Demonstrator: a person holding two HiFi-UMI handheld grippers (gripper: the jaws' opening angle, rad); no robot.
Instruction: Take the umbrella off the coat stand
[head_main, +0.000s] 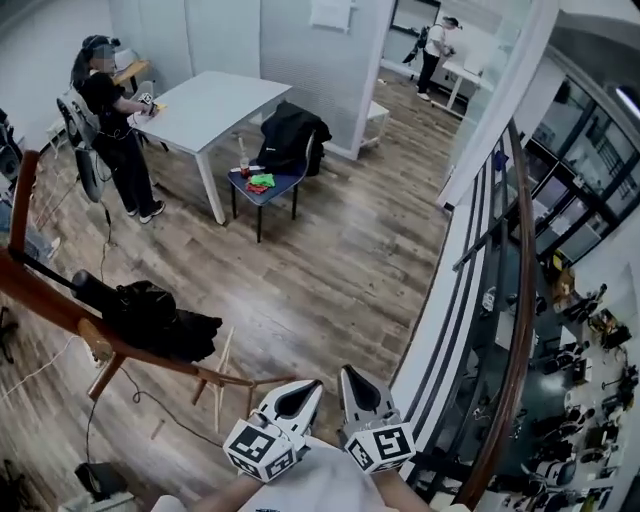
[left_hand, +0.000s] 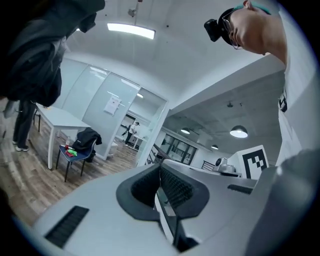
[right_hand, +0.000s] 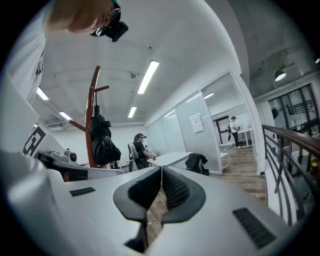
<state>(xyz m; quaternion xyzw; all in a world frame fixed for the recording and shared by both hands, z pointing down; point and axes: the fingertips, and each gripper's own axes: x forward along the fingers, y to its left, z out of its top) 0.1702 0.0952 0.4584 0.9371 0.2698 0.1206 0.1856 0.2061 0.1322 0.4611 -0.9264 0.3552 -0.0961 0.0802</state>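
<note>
Held together at 6 o'clock: left gripper (head_main: 305, 392) and right gripper (head_main: 353, 380), both closed empty, seemingly pre-grasp; umbrella (head_main: 150, 315) hung on coat stand (head_main: 45, 292) at 9 o'clock, well apart

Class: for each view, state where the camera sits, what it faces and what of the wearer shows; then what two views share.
Head view: on the head, steeply down at coat stand, left tool, right tool; shirt shows.
Left gripper view: along shut jaws toward chair; shirt shows.
Right gripper view: past shut jaws at umbrella; shirt shows.
Shared: the chair.
</note>
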